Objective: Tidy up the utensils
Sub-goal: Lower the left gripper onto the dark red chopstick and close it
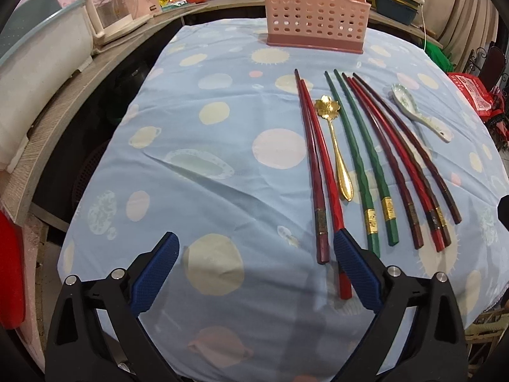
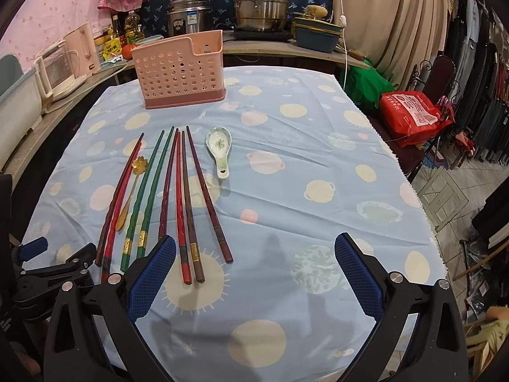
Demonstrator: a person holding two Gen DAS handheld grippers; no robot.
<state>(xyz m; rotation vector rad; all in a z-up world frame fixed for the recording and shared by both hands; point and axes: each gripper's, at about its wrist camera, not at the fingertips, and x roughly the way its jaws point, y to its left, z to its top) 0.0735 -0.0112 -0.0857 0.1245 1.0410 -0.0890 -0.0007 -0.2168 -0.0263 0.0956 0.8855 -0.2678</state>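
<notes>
A pink perforated utensil holder (image 1: 315, 16) (image 2: 181, 70) stands at the far side of the table. Several red, dark red and green chopsticks (image 1: 366, 165) (image 2: 152, 191) lie side by side on the blue spotted cloth. A gold flower spoon (image 1: 337, 146) (image 2: 132, 191) lies among them. A white ceramic spoon (image 1: 420, 114) (image 2: 219, 149) lies to their right. My left gripper (image 1: 256, 245) is open and empty, its right finger over the near end of a red chopstick (image 1: 327, 175). My right gripper (image 2: 254, 248) is open and empty, to the right of the chopsticks' near ends.
A counter with a rice cooker (image 2: 187, 16), a steel pot (image 2: 261, 3), a kettle (image 2: 82, 47) and bottles runs behind and left of the table. A red bag (image 2: 413, 114) sits on a chair at the right. The left gripper shows at the right wrist view's left edge (image 2: 41, 264).
</notes>
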